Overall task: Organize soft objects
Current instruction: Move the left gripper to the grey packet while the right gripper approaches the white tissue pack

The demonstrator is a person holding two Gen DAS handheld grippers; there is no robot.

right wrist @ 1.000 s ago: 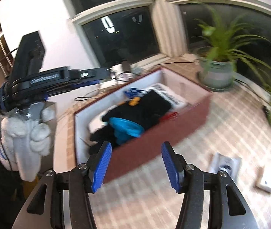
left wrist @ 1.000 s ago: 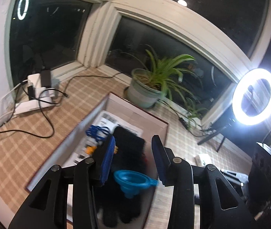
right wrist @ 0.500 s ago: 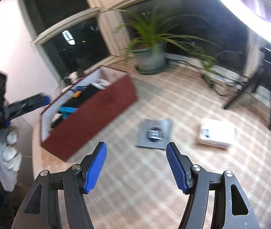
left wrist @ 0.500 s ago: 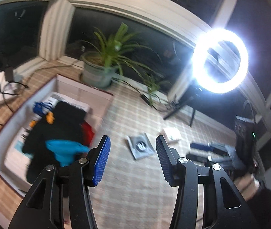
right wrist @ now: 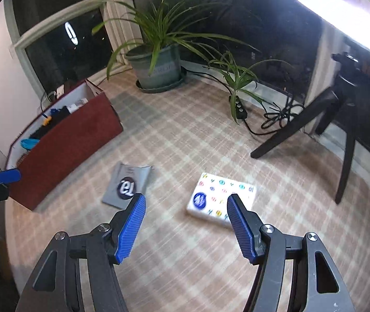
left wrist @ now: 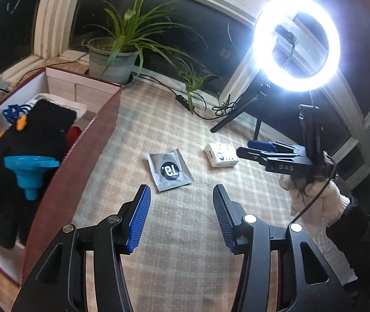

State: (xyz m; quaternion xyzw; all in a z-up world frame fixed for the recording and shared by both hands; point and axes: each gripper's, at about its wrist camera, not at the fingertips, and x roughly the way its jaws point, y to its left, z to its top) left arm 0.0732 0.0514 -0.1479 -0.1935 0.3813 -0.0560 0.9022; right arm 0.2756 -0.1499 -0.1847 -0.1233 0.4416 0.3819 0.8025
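On the plaid tablecloth (right wrist: 185, 135), a grey sachet (left wrist: 169, 170) and white tissue pack (right wrist: 221, 199) lie near together, right of the red box (left wrist: 81, 161). Both the left gripper (left wrist: 179, 217) and right gripper (right wrist: 186, 227) hang half-open, empty. The flat sachet may slip from the pads, being thin against the cloth.

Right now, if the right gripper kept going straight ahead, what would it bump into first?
Probably the white tissue pack. It lies on the checked tablecloth just ahead of the open right gripper, partly between its fingers. Depth is hard to judge, so it might land on cloth just short of it.
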